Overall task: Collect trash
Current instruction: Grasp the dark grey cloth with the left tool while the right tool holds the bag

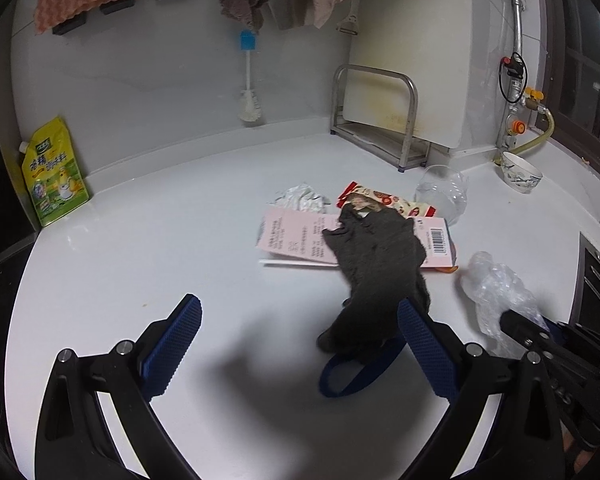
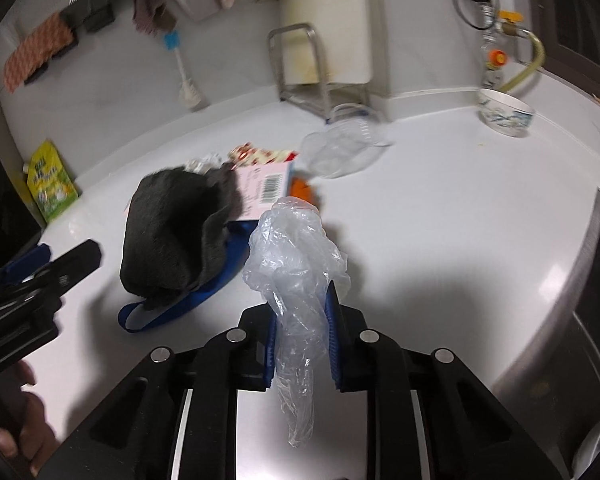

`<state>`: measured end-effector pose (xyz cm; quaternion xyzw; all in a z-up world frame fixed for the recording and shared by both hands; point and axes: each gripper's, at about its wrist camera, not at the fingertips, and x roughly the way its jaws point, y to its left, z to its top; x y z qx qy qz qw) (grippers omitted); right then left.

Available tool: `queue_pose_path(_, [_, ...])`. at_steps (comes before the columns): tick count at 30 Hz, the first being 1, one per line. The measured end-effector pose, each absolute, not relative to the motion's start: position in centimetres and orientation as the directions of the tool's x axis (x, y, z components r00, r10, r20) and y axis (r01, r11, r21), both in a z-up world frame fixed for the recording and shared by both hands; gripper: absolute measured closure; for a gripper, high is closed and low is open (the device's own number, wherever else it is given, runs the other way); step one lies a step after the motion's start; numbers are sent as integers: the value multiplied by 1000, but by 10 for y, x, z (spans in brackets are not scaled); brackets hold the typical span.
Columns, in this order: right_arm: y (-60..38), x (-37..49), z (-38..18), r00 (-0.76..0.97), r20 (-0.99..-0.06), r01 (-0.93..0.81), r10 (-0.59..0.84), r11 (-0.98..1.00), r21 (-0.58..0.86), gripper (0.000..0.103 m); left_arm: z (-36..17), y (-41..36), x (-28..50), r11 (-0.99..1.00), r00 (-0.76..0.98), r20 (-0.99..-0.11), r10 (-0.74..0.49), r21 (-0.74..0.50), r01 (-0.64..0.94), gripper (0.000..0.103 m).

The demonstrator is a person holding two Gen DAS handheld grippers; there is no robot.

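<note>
right wrist: dark cloth (image 2: 172, 236) beside pinched plastic bag (image 2: 296, 256).

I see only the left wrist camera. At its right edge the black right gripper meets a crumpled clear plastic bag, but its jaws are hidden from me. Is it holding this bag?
Observer: Yes. The right gripper is shut on the crumpled clear plastic bag, pinched between the blue pads.
Operator: Is all of the bag in front of the pads?
Observer: No. A thin tail of it hangs out behind the pads, toward the camera.
Operator: The clear thing near the metal rack, is it a cup standing upright?
Observer: From the right wrist view it looks like a crushed clear plastic bottle lying on its side on the white counter.
</note>
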<state>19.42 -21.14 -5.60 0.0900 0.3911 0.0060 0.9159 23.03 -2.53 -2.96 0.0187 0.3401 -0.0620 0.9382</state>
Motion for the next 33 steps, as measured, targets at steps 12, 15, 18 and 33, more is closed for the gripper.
queue_pose_path(12, [-241,165,-56,712,-694,82,107,969,234,83,-48,-69,268,991,730,-677,-91,9,132,11])
queue_pose_path(15, [-242,161,-61,710,-695,81,114,967,241,83,-52,-73,272,991,726,-683,-77,27,132,35])
queue_pose_path(18, [-245,161,-64,705,-697,88,126,961,263,83,-53,-76,272,989,719,-689,-85,29,145,63])
queue_pose_path(33, [-245,142,-53,727,-673,82,136,956,281,83,-8,-62,245,988,779,-614,-122,1,156,84])
